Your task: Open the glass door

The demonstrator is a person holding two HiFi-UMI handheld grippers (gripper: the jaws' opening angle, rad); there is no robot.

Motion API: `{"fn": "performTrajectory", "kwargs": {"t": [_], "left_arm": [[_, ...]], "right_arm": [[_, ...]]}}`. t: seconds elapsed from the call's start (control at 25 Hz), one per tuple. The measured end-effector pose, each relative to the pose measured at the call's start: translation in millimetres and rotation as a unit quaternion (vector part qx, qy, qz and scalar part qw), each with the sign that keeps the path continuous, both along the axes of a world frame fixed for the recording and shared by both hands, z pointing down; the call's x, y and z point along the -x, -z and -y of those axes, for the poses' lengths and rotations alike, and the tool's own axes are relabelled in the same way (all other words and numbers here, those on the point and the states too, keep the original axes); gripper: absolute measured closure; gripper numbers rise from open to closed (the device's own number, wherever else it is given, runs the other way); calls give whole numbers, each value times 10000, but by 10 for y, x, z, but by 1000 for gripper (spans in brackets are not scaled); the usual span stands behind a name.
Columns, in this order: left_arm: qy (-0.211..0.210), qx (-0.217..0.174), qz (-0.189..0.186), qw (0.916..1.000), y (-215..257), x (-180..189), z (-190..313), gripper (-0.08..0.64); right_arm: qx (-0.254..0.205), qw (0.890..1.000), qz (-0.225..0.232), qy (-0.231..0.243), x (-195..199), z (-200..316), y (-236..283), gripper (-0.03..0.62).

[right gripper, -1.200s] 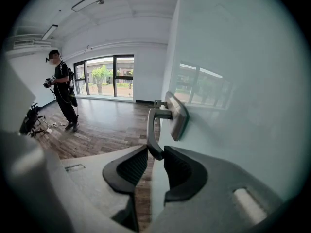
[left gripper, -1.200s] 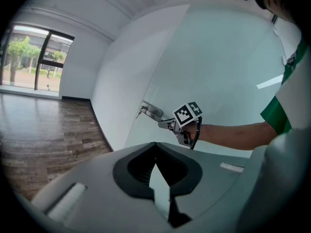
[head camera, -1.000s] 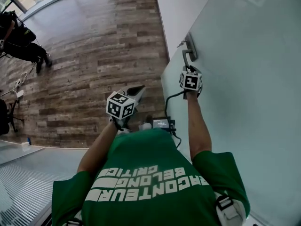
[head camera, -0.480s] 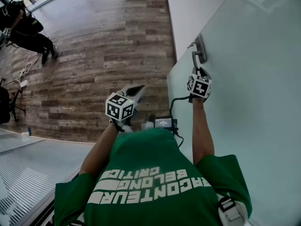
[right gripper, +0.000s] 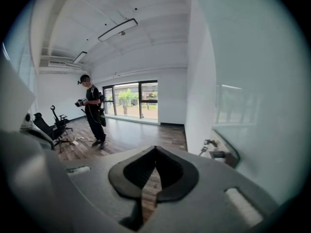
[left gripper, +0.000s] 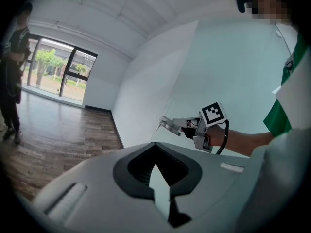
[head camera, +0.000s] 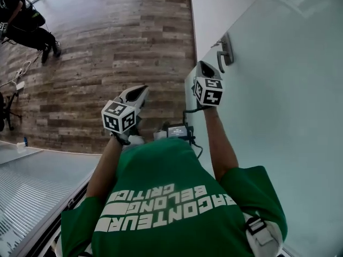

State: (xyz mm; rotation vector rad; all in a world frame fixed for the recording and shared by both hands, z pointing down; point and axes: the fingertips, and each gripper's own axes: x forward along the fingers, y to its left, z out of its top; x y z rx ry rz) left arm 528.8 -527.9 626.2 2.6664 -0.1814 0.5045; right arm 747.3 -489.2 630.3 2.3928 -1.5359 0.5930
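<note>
The frosted glass door (head camera: 278,90) fills the right of the head view, with its free edge beside a white wall (head camera: 214,4). Its metal lever handle (head camera: 225,50) sits near that edge and shows again low right in the right gripper view as the handle (right gripper: 221,154). My right gripper (head camera: 202,67) hangs just below and left of the handle, apart from it. It is shut and holds nothing, as the right gripper (right gripper: 155,149) shows in its own view. My left gripper (head camera: 139,91) hovers over the wooden floor, away from the door. It is also shut and holds nothing.
A person in black (head camera: 21,20) stands far left on the wood floor (head camera: 118,42), also seen as the person (right gripper: 92,110). Office chairs (right gripper: 53,125) and cables lie near them. A ribbed floor strip (head camera: 27,197) runs at lower left. Tall windows (right gripper: 131,98) line the far wall.
My right gripper came off the door handle, drew back and left, and rose. My left gripper shifted left. The person in black moved further toward the top left corner.
</note>
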Motion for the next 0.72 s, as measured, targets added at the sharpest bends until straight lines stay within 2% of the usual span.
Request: {"fn": "performTrajectory", "kwargs": {"t": [0.16, 0.32, 0.44, 0.72], "left_arm": [[202, -102, -127, 9997, 171, 123, 99, 543], [484, -115, -200, 9986, 274, 349, 271, 543], [742, -71, -251, 9969, 313, 519, 438, 543], [1268, -13, -321, 9914, 256, 959, 794, 543]], "right_arm": [[-368, 9966, 252, 699, 468, 254, 287, 598], [-630, 9866, 475, 1427, 988, 497, 453, 598], [-701, 9781, 620, 1859, 1341, 649, 512, 599], [-691, 9578, 609, 2722, 2094, 849, 465, 600]]}}
